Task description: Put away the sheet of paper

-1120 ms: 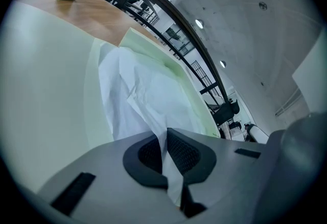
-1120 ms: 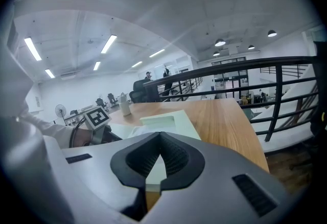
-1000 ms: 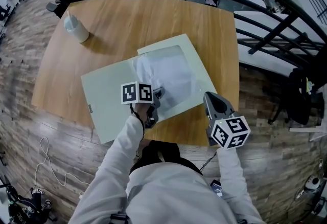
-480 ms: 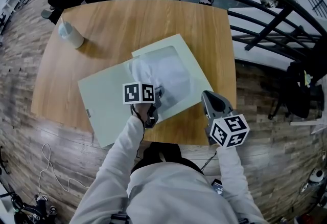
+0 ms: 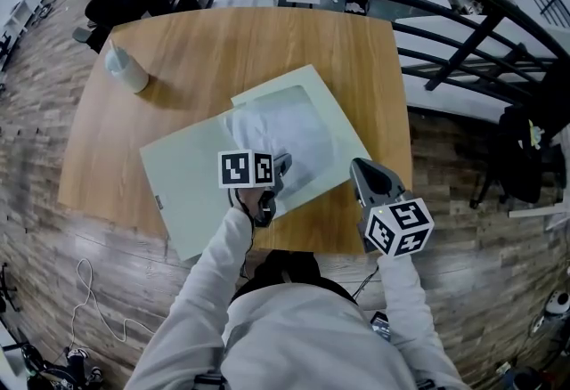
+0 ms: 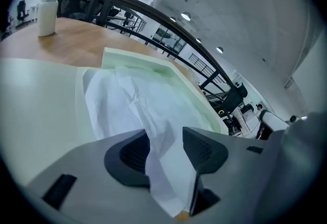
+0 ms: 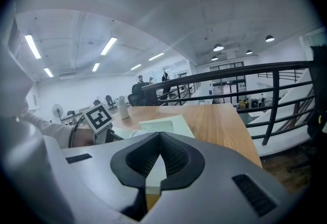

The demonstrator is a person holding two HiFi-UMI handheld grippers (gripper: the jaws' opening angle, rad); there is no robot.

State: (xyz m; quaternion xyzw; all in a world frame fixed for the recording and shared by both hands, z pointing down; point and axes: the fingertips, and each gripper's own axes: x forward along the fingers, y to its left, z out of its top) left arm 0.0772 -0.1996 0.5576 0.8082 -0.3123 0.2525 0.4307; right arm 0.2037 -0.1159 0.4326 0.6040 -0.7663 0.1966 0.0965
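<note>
Head view first: the wooden desk (image 5: 249,41) carries a pale green folder (image 5: 191,179) lying open, and the crumpled white sheet of paper (image 5: 287,132) is spread over its right-hand leaf. The left tongs (image 5: 279,167) sit at the near edge of that sheet, above the folder's fold. The right tongs (image 5: 360,171) hover off by the folder's near right corner, close to the desk edge. A white bottle (image 5: 126,69) stands at the far left corner, well apart from the folder, and a dark railing (image 5: 463,41) runs behind the desk.

Over to the left gripper view: the tongs have just been opening, and now both dark pads (image 6: 204,150) stand clearly apart. The near end of the sheet rises up between them. It brushes the left pad's edge, but nothing is clamping it. Beyond, the paper trails back onto the green leaf.

Right gripper view now: these tongs are closed tip to tip with nothing caught in them. Past them lies the folder's corner. The left tongs' marker cube (image 7: 98,117) shows to the left.
</note>
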